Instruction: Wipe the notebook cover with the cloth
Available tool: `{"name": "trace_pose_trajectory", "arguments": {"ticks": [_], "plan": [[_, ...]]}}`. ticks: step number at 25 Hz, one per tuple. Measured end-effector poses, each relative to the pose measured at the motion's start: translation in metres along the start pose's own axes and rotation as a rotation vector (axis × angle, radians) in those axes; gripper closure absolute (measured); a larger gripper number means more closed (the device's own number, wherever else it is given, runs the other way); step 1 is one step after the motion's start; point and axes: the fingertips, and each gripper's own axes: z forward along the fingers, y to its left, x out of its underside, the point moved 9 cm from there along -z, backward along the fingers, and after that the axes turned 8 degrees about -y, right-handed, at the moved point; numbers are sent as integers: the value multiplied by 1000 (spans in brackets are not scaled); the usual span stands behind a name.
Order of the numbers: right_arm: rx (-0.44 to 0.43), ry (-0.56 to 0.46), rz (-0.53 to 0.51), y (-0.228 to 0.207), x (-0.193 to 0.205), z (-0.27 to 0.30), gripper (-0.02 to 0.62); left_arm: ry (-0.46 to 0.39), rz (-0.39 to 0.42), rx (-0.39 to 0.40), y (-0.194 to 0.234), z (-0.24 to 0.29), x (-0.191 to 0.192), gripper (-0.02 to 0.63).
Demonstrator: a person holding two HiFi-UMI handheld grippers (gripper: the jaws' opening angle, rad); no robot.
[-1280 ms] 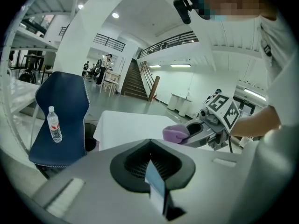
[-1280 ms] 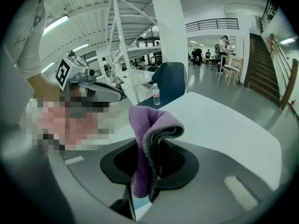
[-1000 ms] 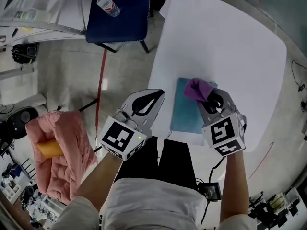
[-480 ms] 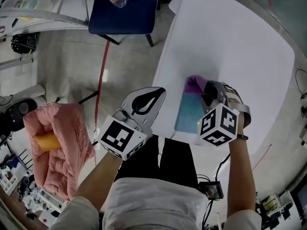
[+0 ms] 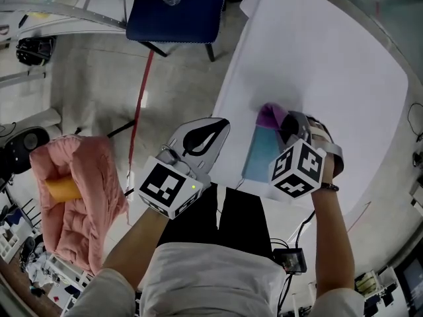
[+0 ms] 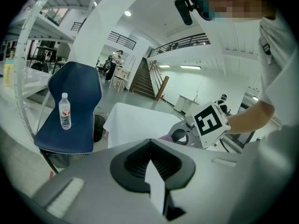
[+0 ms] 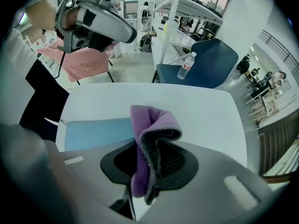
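While the left gripper (image 5: 210, 131) is held closed on nothing, off the white table's (image 5: 330, 58) left edge, the blue notebook (image 5: 259, 156) is seen lying flat, with the purple cloth (image 5: 271, 116) clamped over its far end by the right gripper (image 5: 289, 129).

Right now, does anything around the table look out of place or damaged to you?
Nothing looks spilled or damaged. The only oddity is a water bottle standing on the blue chair beyond the table. The notebook lies flat, and the right gripper pinches the purple cloth.
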Motion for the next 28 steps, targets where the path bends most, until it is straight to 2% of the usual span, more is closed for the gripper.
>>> {"name": "trace_pose_trajectory", "arguments": {"ticks": [28], "plan": [[-64, -1, 33, 66, 5, -13, 488, 3, 6, 47, -27, -15, 14, 606]]}}
